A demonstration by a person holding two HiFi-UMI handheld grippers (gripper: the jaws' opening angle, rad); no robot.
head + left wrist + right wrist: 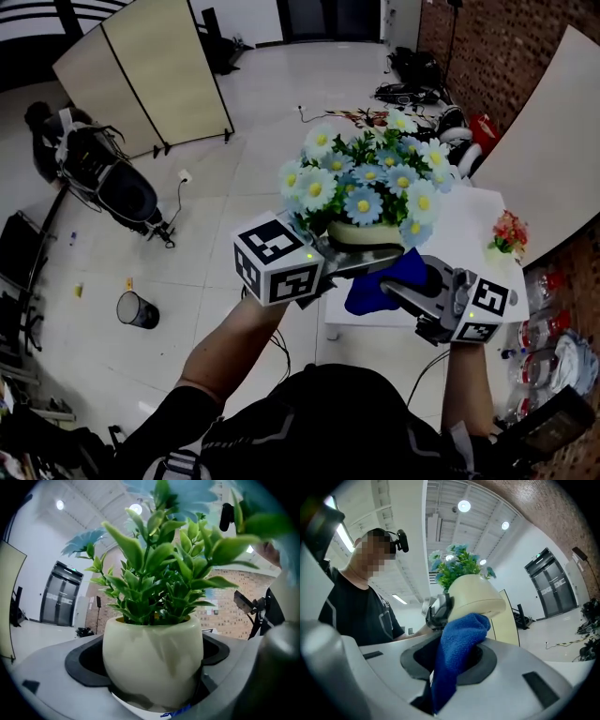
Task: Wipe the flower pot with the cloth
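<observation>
Sitting between the jaws of the left gripper, the flower pot is a rounded, cream, glossy vessel. It is clamped across its widest belly, with a dark pad against each flank. It appears to be held up in the air over the near edge of the white table rather than standing on it. The sheen suggests a hard, smooth glaze, so I judge it stiff, somewhat slippery and liable to chip or break if it slides out. Whether it is ceramic or moulded plastic is hard to tell from these views. The thick bunch of green leaves and the blue and white artificial daisies spread well beyond the rim, which probably makes the load top-heavy and inclined to tip. The sound hold is therefore low on the bulge, where the jaws already sit, not on the rim or the stems. The right gripper is closed on a blue cloth, a plush, soft fold that bulges up out of the narrow gap and touches the lower wall of the pot. Such a cloth should mould itself to the curve and needs only light pressure, since a hard push could twist the pot in the other grip. Farther out on the table lies a small red flower sprig, well apart from the work.
</observation>
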